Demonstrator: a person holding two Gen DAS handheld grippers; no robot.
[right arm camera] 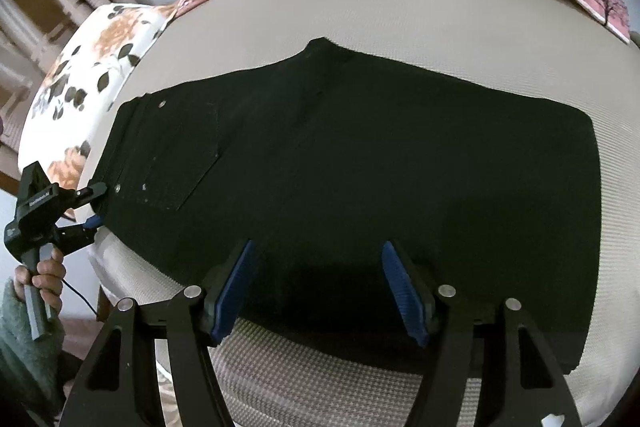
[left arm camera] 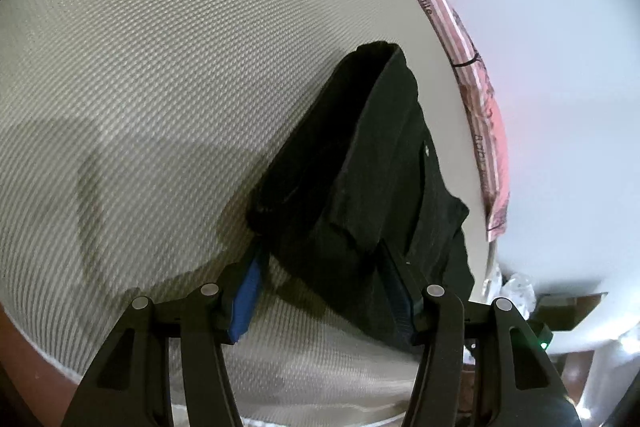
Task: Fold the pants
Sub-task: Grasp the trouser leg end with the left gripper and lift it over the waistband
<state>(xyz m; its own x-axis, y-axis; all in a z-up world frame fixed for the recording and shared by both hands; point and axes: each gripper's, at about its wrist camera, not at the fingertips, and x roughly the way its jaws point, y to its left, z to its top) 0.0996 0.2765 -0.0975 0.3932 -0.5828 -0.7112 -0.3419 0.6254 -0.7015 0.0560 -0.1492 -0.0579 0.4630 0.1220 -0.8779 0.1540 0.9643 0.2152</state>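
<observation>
Pants (right arm camera: 360, 163) flat across bed (right arm camera: 400, 11), filling frame centre. Left gripper (right arm camera: 94, 205) at waistband, lower left, jaws part-open, grip unclear. Right gripper (right arm camera: 320, 287) jaws open, empty, bottom centre.

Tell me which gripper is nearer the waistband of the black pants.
Left. The left gripper is at the black pants' waistband; the right gripper hovers open over the near edge, mid-length.

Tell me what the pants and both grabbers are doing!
Pants: folded, lying flat on the mattress.
Left gripper: jaws around the waistband edge; grip unclear.
Right gripper: open, over the pants' near edge, holding nothing.
</observation>
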